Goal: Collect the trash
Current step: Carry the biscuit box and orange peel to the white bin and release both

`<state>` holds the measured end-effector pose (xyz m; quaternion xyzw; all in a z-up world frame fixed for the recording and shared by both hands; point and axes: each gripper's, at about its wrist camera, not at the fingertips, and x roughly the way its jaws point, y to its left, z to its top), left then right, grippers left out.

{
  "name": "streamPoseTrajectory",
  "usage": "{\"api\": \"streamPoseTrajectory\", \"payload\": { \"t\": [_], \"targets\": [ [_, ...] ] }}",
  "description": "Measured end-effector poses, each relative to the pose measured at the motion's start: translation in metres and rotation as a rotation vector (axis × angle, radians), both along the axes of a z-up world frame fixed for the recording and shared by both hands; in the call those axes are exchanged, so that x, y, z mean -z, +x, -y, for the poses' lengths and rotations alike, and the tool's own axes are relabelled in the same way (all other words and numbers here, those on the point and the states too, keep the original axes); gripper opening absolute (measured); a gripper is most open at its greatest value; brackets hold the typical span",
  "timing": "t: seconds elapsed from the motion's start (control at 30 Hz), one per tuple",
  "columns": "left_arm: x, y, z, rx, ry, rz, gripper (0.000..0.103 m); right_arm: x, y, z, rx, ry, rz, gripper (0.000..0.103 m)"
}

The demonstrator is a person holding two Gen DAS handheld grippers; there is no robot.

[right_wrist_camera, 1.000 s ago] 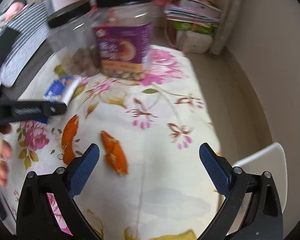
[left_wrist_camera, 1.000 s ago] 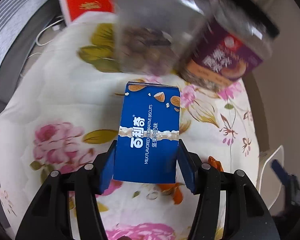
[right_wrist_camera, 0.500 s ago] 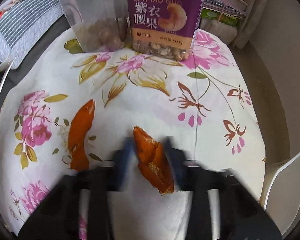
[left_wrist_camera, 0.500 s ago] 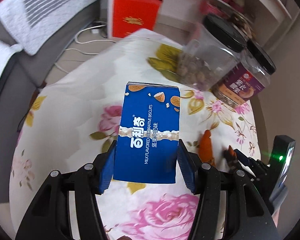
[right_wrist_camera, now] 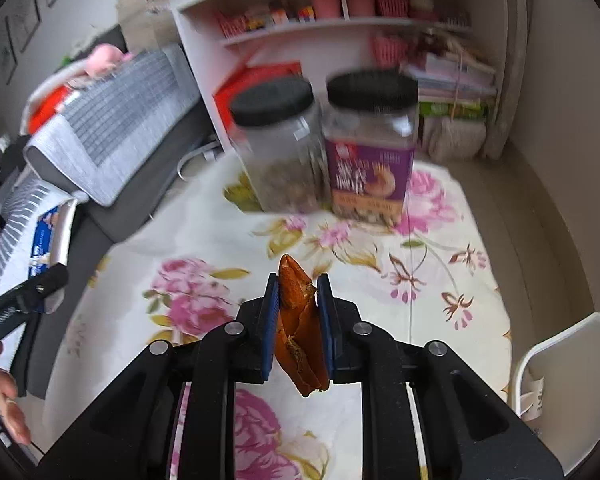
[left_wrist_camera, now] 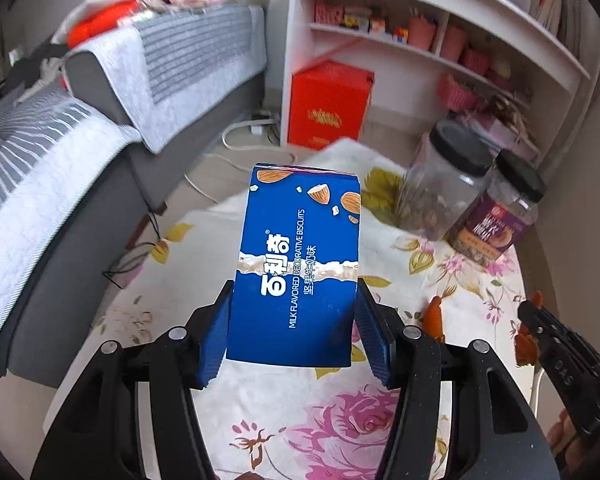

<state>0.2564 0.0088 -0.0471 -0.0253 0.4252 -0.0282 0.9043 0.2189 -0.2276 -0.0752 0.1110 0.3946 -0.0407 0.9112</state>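
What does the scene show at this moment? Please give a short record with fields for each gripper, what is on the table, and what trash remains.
left gripper: shut on blue cardboard biscuit box, held above the table
right gripper: shut on orange peel piece, lifted
table: floral tablecloth
on table: clear plastic jar with black lid; purple-labelled nut jar
trash remaining: second orange peel piece on the cloth
bin: white container beside the table

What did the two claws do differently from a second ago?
The right claw was open above the table; it has shut on one orange peel and lifted it off the flowered cloth. The left claw still holds the blue biscuit box, raised higher. Both jars stayed put.
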Motion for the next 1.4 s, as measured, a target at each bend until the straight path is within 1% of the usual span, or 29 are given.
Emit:
{"api": "streamPoseTrajectory", "payload": {
  "t": [0.1, 0.3, 0.43, 0.5, 0.6, 0.9, 1.13, 1.4],
  "targets": [
    [-0.01, -0.019, 0.004, -0.017, 0.03, 0.054, 0.057, -0.019, -0.017, -0.008, -0.011, -0.024, 0.063, 0.018],
    [-0.02, -0.053, 0.014, -0.043, 0.076, 0.129, 0.057, -0.039, -0.053, -0.018, -0.018, -0.063, 0.149, 0.018],
    [-0.025, -0.073, 0.021, -0.062, 0.1, 0.172, 0.057, -0.047, -0.071, -0.018, -0.009, -0.098, 0.187, 0.018],
    [-0.028, -0.08, 0.024, -0.065, 0.098, 0.181, 0.057, -0.049, -0.078, -0.017, -0.004, -0.113, 0.197, 0.018],
    [-0.032, -0.091, 0.03, -0.061, 0.096, 0.192, 0.057, -0.05, -0.086, -0.01, 0.005, -0.111, 0.198, 0.018],
    [-0.041, -0.113, 0.067, -0.003, 0.105, 0.215, 0.057, -0.057, -0.112, 0.014, 0.038, -0.13, 0.222, 0.018],
    [-0.046, -0.127, 0.103, 0.064, 0.117, 0.238, 0.057, -0.062, -0.132, 0.042, 0.099, -0.146, 0.238, 0.018],
    [-0.05, -0.145, 0.153, 0.159, 0.12, 0.255, 0.057, -0.066, -0.158, 0.082, 0.18, -0.164, 0.239, 0.018]
  ]
}}
